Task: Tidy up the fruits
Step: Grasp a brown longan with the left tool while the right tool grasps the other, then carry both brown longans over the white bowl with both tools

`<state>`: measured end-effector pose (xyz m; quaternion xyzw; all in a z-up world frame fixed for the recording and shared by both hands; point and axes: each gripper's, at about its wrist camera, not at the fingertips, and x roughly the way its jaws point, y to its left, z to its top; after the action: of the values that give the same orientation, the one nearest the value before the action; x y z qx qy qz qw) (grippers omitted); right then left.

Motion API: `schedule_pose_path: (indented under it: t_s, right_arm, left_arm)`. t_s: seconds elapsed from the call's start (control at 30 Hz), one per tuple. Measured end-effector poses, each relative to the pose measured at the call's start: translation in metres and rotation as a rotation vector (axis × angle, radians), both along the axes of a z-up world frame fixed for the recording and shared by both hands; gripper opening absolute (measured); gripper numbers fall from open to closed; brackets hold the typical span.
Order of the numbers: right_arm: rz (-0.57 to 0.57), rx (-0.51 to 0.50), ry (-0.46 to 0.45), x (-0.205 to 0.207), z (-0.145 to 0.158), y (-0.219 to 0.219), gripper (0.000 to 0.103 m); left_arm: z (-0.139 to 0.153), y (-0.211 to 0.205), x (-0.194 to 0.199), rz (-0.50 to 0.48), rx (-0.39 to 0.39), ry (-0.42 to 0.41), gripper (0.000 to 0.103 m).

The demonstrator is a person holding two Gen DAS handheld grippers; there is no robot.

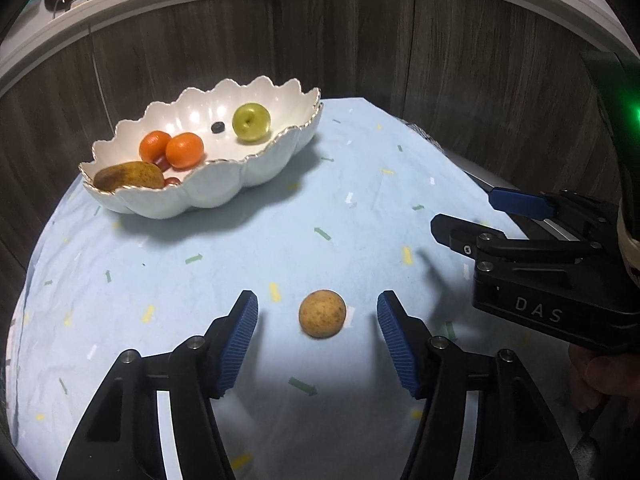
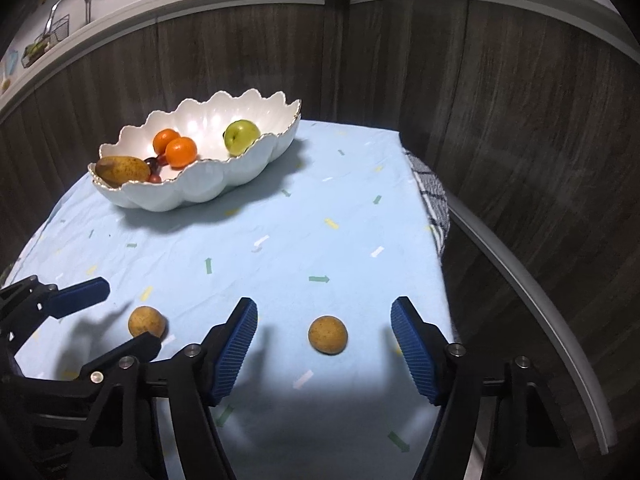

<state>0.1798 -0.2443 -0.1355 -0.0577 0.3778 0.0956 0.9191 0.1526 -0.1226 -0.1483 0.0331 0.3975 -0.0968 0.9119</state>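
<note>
Both tools look the same. The left gripper (image 1: 318, 330) has two black plastic arms with round silver screws (image 1: 131, 357) on top. Each arm ends in a blue pad (image 1: 239, 344) with tiny ridges. The right gripper (image 2: 325, 338) has the same black arms and ridged blue pads (image 2: 412, 350). Its black body (image 1: 552, 300) has the pale letters DAS, and a green light (image 1: 634, 111) glows above it.

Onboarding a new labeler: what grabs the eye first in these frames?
The scalloped white bowl at the far left of the blue cloth, holding two oranges, a green apple and a brown pear. Up front, two small tan round fruits sit on the cloth, one between the open left claw, one between the open right claw.
</note>
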Motion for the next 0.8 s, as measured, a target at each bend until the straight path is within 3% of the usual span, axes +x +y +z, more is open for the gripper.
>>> schedule_pose_path:
  t_s: [0.3, 0.43, 0.53, 0.8]
  right_arm:
    - [0.007, 0.001, 0.045, 0.008, -0.016, -0.002, 0.061]
    - [0.010, 0.005, 0.056, 0.009, -0.018, -0.002, 0.056]
    - [0.014, 0.003, 0.073, 0.010, -0.020, -0.001, 0.043]
    - [0.035, 0.004, 0.076, 0.008, -0.021, 0.002, 0.024]
  left_arm:
    - [-0.012, -0.002, 0.006, -0.013, -0.011, 0.040, 0.050]
    - [-0.016, -0.005, 0.007, -0.028, -0.010, 0.051, 0.039]
    - [-0.016, -0.005, 0.007, -0.027, -0.011, 0.052, 0.038]
    - [-0.016, -0.005, 0.009, -0.027, 0.003, 0.048, 0.026]
